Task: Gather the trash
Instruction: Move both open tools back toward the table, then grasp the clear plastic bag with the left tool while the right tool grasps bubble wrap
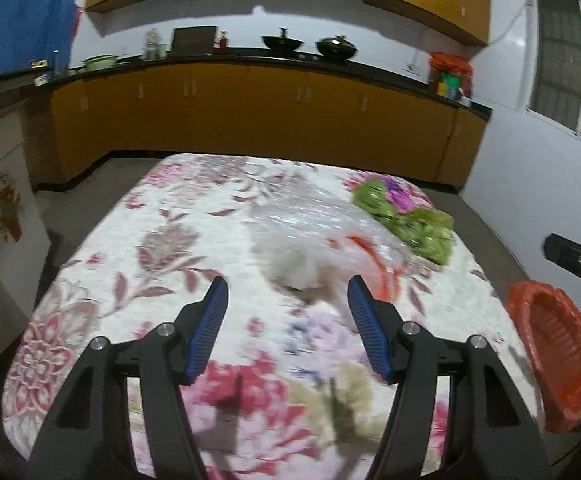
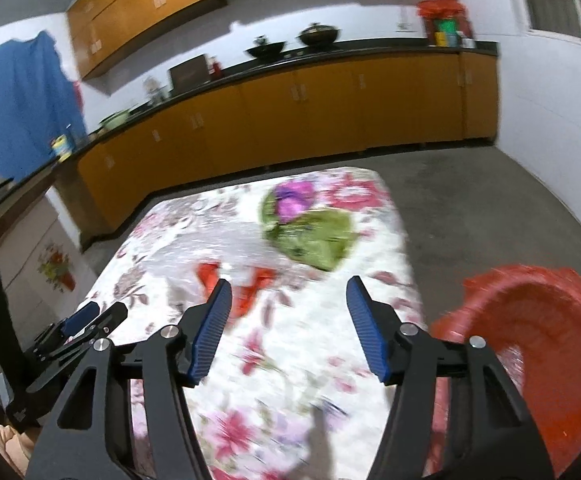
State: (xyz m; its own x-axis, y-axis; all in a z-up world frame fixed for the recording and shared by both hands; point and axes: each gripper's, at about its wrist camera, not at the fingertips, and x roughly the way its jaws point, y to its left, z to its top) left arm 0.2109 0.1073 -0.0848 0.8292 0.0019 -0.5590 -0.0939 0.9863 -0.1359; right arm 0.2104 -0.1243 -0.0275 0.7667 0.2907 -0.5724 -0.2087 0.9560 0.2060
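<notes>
My left claw [image 1: 286,300] and right claw [image 2: 288,300] both gape apart, holding nothing. A clear plastic bag [image 1: 322,236] lies ahead on the flowered table [image 1: 170,240], the red basket [image 2: 530,344] at its right edge.

We hold both tools level: left tool [image 1: 288,306] spread wide and bare, right tool [image 2: 289,307] likewise, side by side.

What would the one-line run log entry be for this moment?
left gripper: open, above clear plastic bag | right gripper: open, empty | green bag: on table | red basket: table's right edge
</notes>
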